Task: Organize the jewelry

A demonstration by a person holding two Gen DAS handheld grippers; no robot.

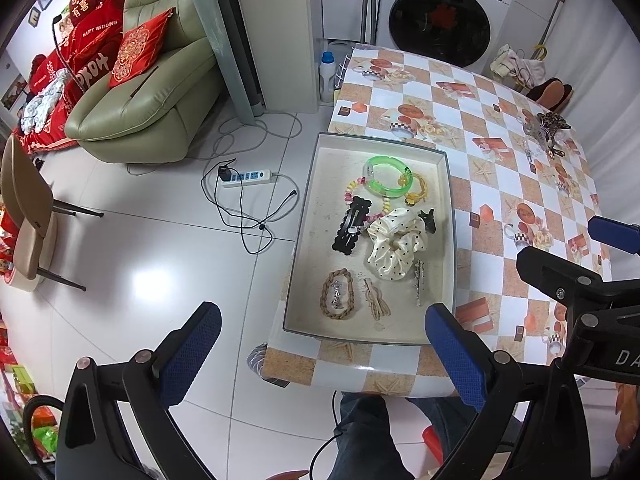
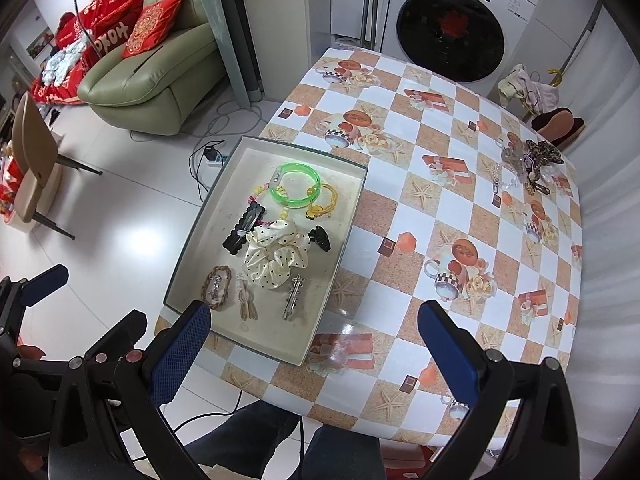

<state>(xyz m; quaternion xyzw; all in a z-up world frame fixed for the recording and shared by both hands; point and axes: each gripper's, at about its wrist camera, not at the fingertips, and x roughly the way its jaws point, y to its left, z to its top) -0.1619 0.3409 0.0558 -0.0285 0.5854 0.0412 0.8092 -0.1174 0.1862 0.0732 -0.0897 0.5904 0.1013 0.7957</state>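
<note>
tablecloth [image 2: 404,216]: shiny, smooth plastic
tray [image 1: 450,216]: dull, a bit speckled inside
green bangle [image 1: 387,176]: clear, shiny plastic
scrunchie [image 1: 394,250]: soft, shiny cloth, at 3 o'clock from the black clip [image 1: 351,231], which is plastic
floor [image 1: 152,264]: glossy tiles
sofa [image 1: 160,80]: smooth, leather-like

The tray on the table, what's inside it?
The tray holds a green bangle, a yellow ring, a bead bracelet, black clips, a dotted scrunchie, a braided clip and a silver clip. The scrunchie hides part of the bracelet.
</note>
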